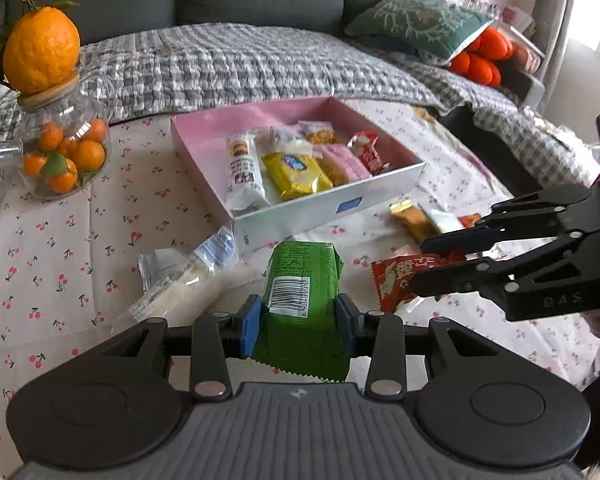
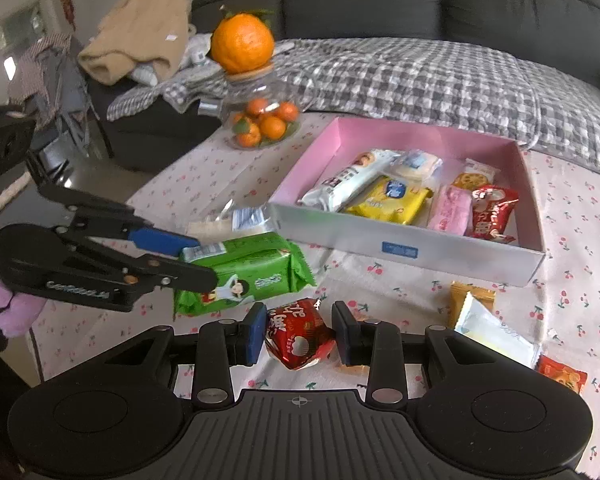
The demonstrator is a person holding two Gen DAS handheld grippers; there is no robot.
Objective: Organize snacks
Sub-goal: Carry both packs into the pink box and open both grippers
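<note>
My left gripper (image 1: 300, 326) is shut on a green snack pack (image 1: 302, 296), held just in front of the pink-lined box (image 1: 324, 212); the pack also shows in the right wrist view (image 2: 252, 276) with the left gripper (image 2: 192, 258) clamped on it. The box (image 2: 404, 248) holds several snacks, among them a yellow pack (image 2: 388, 200) and a white tube pack (image 2: 348, 184). My right gripper (image 2: 298, 338) is open around a red snack packet (image 2: 300, 336) lying on the cherry-print cloth; its fingers stand apart from it. It also shows in the left wrist view (image 1: 420, 264).
A glass jar of small oranges (image 1: 62, 152) with a big orange (image 1: 42, 50) on top stands far left. A clear packet (image 1: 180, 280) lies left of the green pack. Gold (image 2: 470, 298), white (image 2: 496, 334) and orange (image 2: 562, 374) packets lie right. A sofa is behind.
</note>
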